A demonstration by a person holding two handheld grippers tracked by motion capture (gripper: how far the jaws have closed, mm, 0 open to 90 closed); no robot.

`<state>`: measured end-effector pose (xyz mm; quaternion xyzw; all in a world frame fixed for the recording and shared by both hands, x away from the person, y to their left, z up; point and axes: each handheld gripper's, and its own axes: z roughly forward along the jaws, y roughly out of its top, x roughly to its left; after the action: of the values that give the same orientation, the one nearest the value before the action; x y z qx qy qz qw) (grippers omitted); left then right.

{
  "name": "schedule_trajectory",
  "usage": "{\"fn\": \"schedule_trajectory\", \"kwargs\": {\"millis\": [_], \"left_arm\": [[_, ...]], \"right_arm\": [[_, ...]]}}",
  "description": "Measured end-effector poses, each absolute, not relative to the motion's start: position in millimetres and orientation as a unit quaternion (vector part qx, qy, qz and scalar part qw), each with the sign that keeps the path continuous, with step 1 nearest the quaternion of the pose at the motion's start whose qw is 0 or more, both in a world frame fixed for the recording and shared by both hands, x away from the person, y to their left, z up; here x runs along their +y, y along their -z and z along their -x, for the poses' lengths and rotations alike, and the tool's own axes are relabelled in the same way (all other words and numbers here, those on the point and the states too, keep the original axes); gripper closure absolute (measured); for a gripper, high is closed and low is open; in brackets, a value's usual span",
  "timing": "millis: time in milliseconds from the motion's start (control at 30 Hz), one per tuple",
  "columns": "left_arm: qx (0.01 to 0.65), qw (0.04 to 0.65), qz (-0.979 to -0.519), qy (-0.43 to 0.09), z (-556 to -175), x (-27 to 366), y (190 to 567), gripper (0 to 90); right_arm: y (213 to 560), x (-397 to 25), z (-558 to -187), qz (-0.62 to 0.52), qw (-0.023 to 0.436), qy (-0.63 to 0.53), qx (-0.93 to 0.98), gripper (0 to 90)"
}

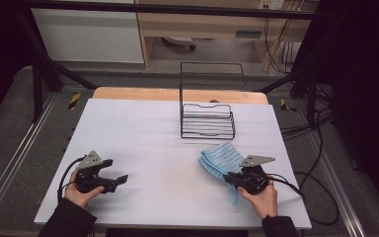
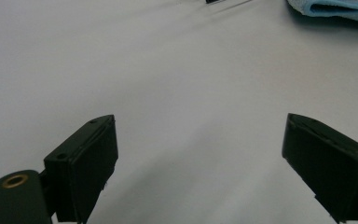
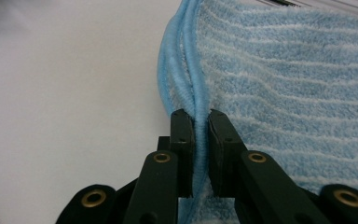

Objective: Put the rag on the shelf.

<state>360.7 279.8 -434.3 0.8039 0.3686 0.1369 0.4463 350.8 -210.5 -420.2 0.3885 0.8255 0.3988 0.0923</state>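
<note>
High view count: one blue cloth [image 1: 220,159], one wire rack [image 1: 207,121], two tools.
Cloth location: folded, near surface [image 1: 143,128] right edge.
Right tool [image 1: 233,178]: clamped on cloth hem.
Left tool [image 1: 114,177]: jaws wide, empty, near left edge.

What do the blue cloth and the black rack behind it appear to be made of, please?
The blue cloth looks like soft terry or microfibre: a fuzzy looped pile with paler stripes and a corded hem, which the right tool pinches. The rack looks like thin metal wire with a dark, probably painted or coated finish: slim straight rods form an open frame that the table shows through.
</note>
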Motion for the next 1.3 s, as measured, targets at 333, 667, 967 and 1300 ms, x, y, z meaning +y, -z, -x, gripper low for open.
{"fn": "schedule_trajectory", "kwargs": {"millis": [333,667,967,1300], "left_arm": [[0.370,0.446,-0.804,-0.138,-360.8,279.6,434.4,10.3],[0.371,0.444,-0.804,-0.138,-361.0,279.5,434.7,10.3],[0.371,0.442,-0.805,-0.138,-361.4,279.5,435.0,10.3],[0.371,0.443,-0.805,-0.136,-361.2,279.3,434.9,10.3]], "right_arm": [[419.9,-184.9,-348.0,-0.387,0.067,-0.411,0.823,82.0],[422.6,-158.7,-348.7,-0.387,0.060,-0.408,0.825,81.9],[433.6,-135.9,-349.9,-0.378,0.053,-0.389,0.838,80.5],[424.7,-144.1,-353.8,-0.353,0.056,-0.432,0.828,52.2]]}}
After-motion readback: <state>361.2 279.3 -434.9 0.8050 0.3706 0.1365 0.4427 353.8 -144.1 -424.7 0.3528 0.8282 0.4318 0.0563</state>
